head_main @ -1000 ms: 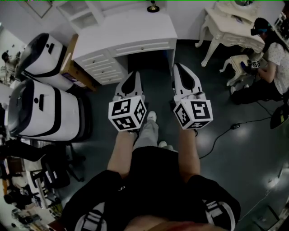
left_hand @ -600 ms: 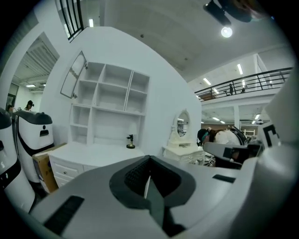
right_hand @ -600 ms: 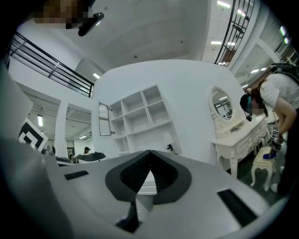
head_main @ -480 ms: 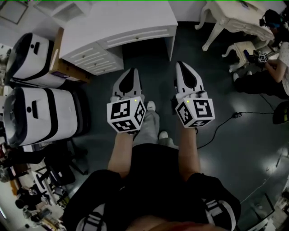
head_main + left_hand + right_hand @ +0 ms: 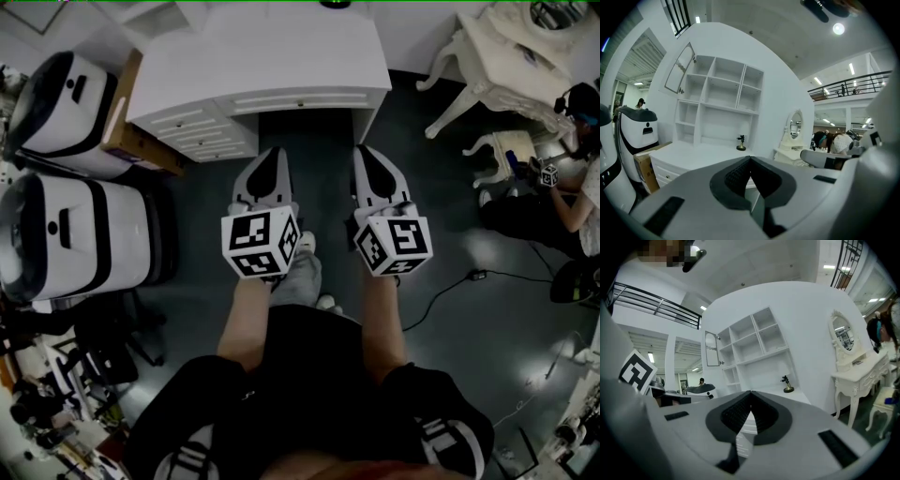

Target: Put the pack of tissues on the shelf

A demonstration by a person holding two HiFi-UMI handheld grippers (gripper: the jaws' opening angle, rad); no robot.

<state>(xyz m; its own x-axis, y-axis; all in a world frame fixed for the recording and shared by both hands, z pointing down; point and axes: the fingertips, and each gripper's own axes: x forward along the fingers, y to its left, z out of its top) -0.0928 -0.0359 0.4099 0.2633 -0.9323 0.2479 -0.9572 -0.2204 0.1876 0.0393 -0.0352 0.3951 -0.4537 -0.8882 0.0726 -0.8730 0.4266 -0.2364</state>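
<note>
No pack of tissues shows in any view. A white desk (image 5: 272, 56) stands ahead of me, and above it rises a white shelf unit (image 5: 717, 96) with open compartments, which the right gripper view shows as the shelf unit (image 5: 752, 343). My left gripper (image 5: 272, 155) and right gripper (image 5: 367, 152) are held side by side over the dark floor, pointing at the desk's knee gap. In their own views the left gripper (image 5: 750, 160) and the right gripper (image 5: 750, 393) have their jaws closed tip to tip with nothing between them.
A small dark figurine (image 5: 741, 142) stands on the desktop. Two large white machines (image 5: 80, 234) and a cardboard box (image 5: 141, 131) crowd the left. A white vanity table (image 5: 511, 66), a stool (image 5: 502, 150) and a seated person (image 5: 577, 187) are at the right; a cable (image 5: 450, 286) crosses the floor.
The head view has swung, so the desk now sits more centred ahead. Both grippers stay shut and side by side, the right one a little nearer the left.
</note>
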